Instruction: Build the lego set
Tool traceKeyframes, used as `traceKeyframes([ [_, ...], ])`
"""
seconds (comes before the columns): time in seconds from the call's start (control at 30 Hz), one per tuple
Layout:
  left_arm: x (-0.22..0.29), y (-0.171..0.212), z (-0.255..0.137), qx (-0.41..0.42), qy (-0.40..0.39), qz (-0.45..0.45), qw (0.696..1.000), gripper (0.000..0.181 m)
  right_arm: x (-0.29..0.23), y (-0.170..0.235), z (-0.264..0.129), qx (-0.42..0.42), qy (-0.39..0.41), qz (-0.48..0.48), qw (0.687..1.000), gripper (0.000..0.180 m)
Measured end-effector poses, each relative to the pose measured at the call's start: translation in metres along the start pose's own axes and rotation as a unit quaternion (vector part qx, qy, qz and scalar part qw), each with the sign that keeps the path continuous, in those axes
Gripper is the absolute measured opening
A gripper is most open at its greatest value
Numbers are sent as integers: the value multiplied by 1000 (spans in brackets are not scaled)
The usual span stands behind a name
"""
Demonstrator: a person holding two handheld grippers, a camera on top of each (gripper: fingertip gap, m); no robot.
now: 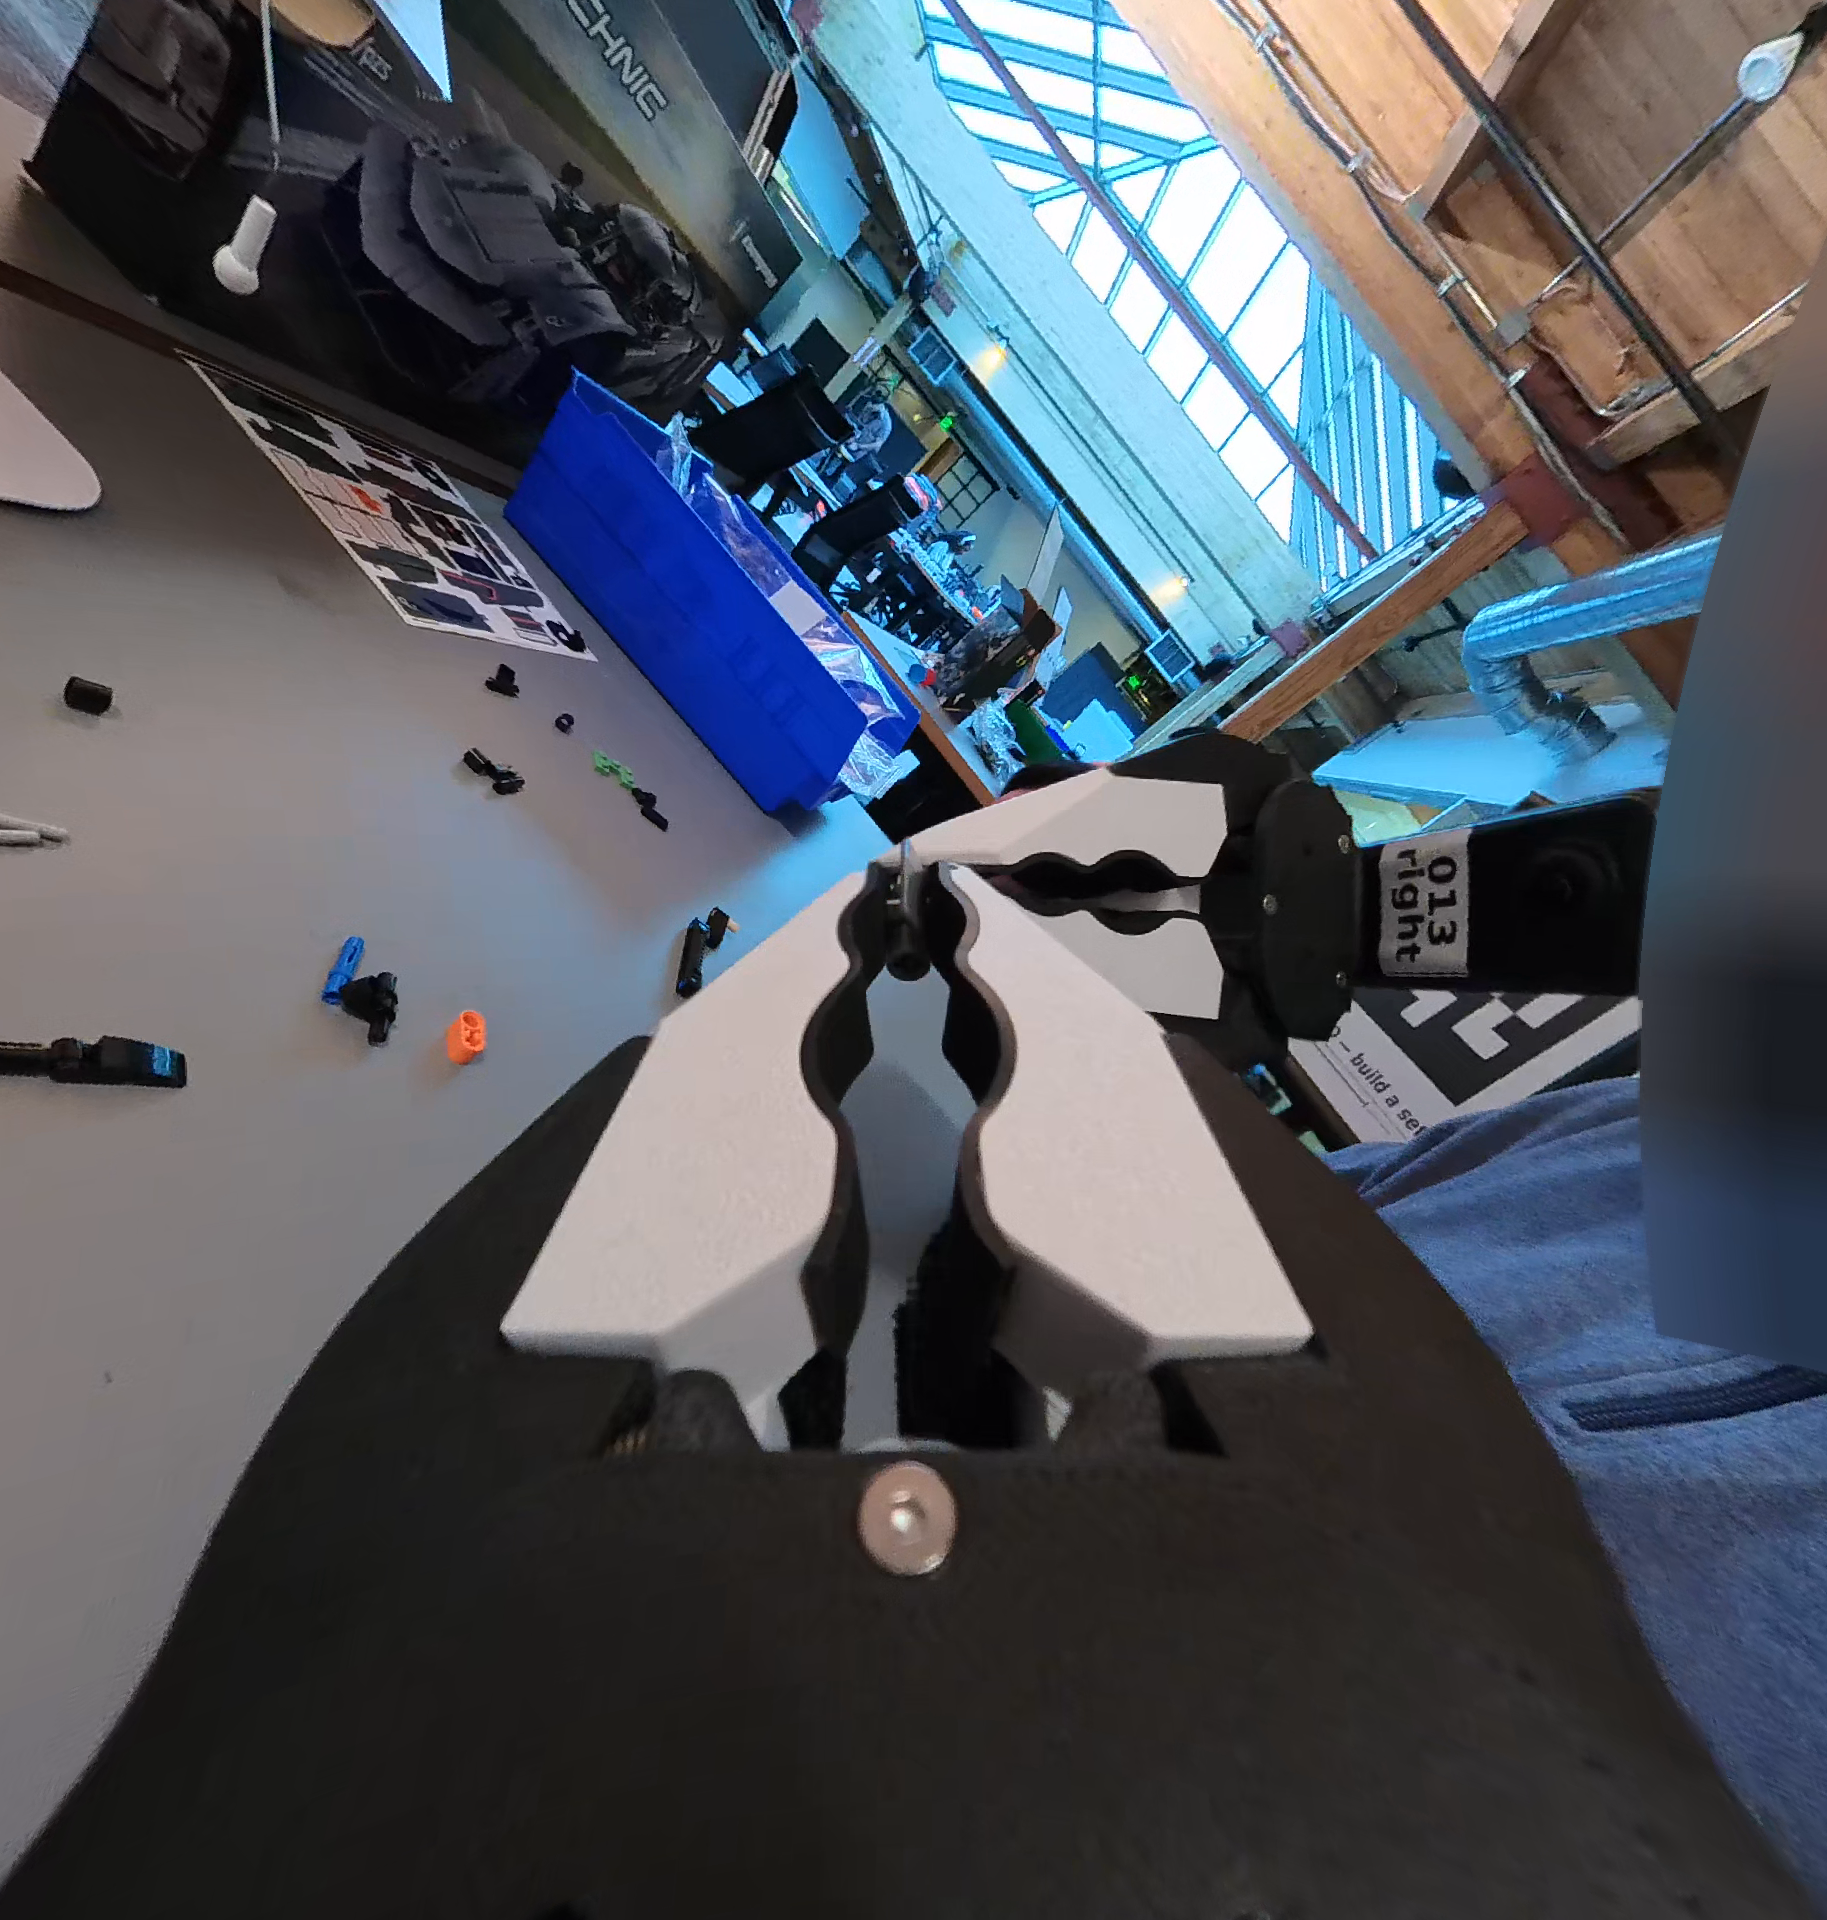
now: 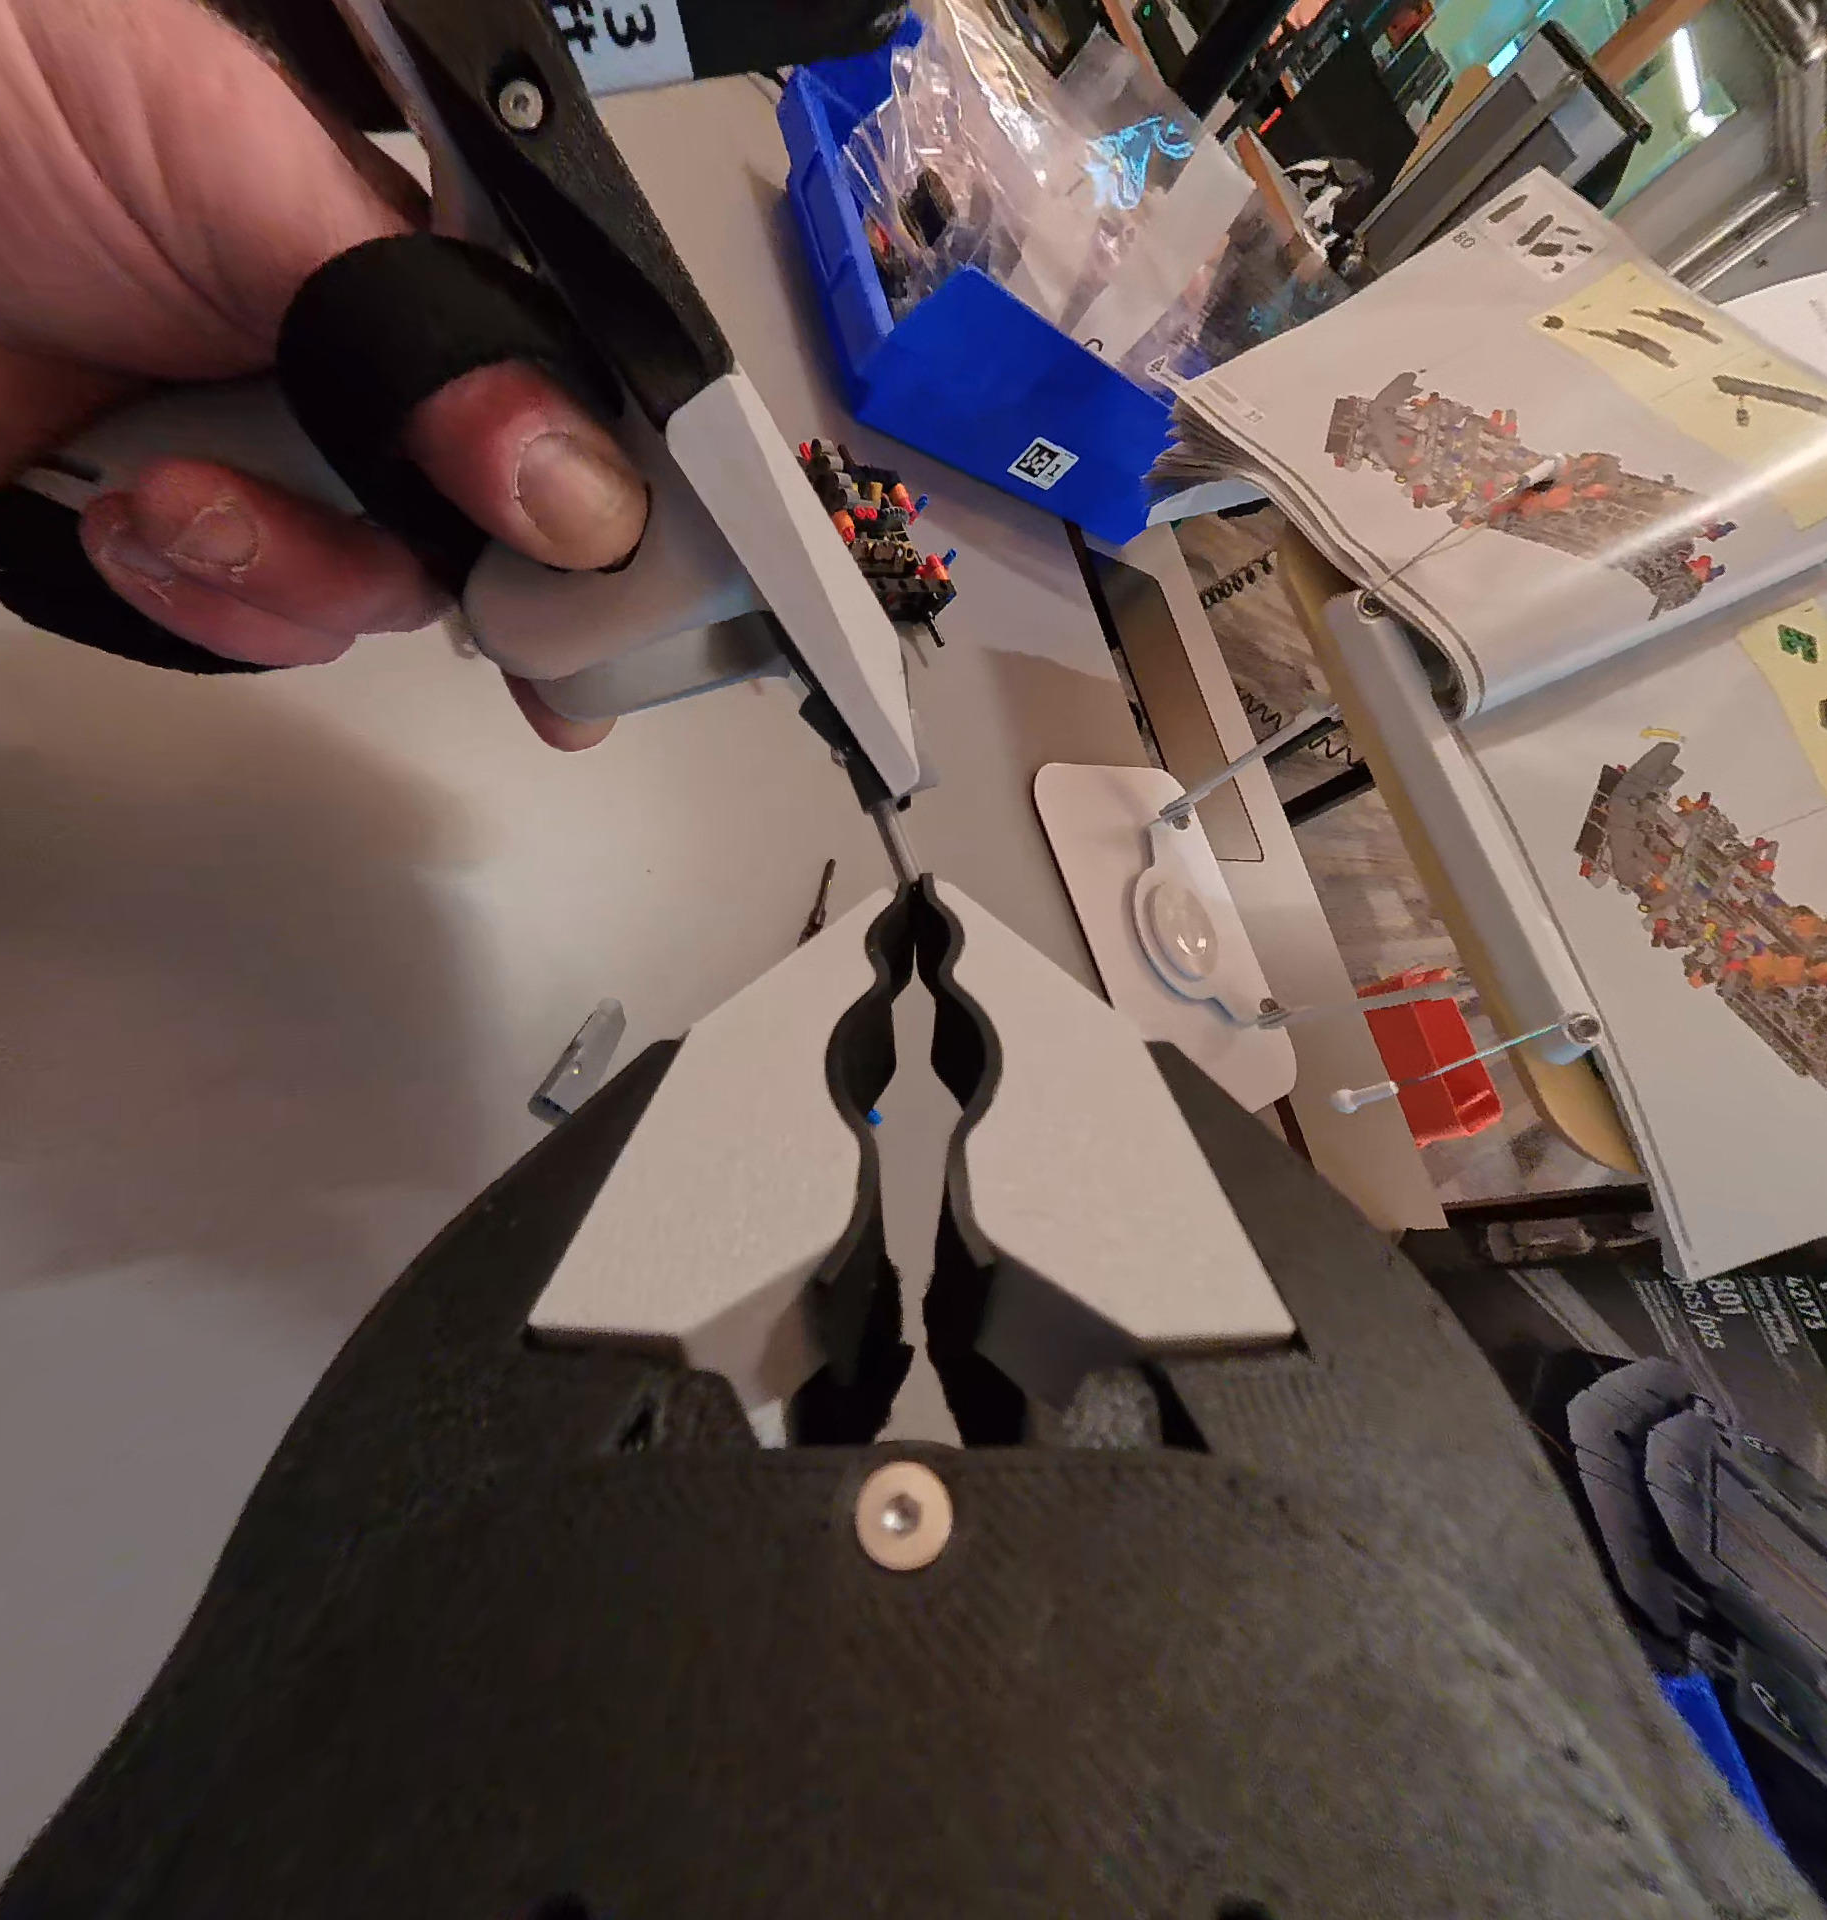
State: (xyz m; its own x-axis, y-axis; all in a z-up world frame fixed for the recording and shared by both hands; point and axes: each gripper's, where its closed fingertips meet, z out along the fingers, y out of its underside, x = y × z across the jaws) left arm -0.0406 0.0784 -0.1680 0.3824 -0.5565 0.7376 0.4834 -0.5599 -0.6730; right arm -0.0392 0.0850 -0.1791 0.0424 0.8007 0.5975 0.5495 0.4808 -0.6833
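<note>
Your table (image 2: 265,935) lies below both sets of jaws, the open instruction book (image 2: 1511,436) off to the right of the right ones. Left gripper (image 1: 914,894) is nearly closed on a small black connector (image 1: 904,935) at its tips. Right gripper (image 2: 914,899) is pinched on the far end of a thin grey axle (image 2: 904,847). Axle's long axis runs straight from one tip pair to the other, tips nearly meeting. The mating move looks purely axial: keep both grippers collinear, or the axle will likely cock in the hole.
</note>
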Motion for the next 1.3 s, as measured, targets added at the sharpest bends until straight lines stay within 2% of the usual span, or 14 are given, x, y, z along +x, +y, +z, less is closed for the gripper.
traceKeyframes([
  [0.27, -3, -1, -3, 1, -31, 23, 999, 5, -1, 0, 6, -10, 0, 5, 1000, 0],
  [0.4, -8, 4, -4, -45, -44, 48, 997, 5, -5, 4, 8, -3, -47, 52, 998, 0],
  [0.43, -10, 11, -4, -82, -50, 63, 993, 6, -1, 6, 5, 6, -51, 70, 996, 2],
  [0.5, -8, 8, -7, -99, -50, 99, 989, 5, 0, 5, 0, 22, -83, 106, 991, 8],
  [0.53, -4, 11, -7, -123, -37, 106, 986, 5, -2, 7, 1, 12, -96, 118, 988, 19],
  [0.6, 2, 5, -6, -124, -29, 133, 983, 5, -16, 7, 5, 5, -134, 123, 983, 26],
  [0.67, 9, 11, -4, -154, -11, 141, 978, 5, -20, 1, 6, 20, -142, 125, 982, 21],
  [0.77, 9, 13, -3, -164, -21, 162, 973, 5, -21, -5, 4, 32, -137, 115, 983, 3],
  [0.87, 11, 11, -4, -167, -18, 169, 971, 5, -22, -8, 2, 28, -120, 99, 987, 1],
  [0.93, 10, 3, -4, -146, -35, 185, 971, 9, -17, -10, 3, 41, -107, 125, 985, 1],
  [1.0, 6, -7, -6, -112, -56, 201, 972, 22, -5, -12, 1, 71, -88, 177, 978, 0],
  [1.07, 11, -15, -8, -64, -41, 183, 980, 25, 5, -16, -2, 115, -75, 236, 962, 1],
  [1.2, 13, -13, 1, -20, -21, 146, 989, 21, 3, -20, 1, 173, -72, 324, 927, 1],
  [1.3, 16, -20, 1, 29, -15, 145, 989, 14, -5, -21, 7, 182, -66, 332, 923, 1],
])
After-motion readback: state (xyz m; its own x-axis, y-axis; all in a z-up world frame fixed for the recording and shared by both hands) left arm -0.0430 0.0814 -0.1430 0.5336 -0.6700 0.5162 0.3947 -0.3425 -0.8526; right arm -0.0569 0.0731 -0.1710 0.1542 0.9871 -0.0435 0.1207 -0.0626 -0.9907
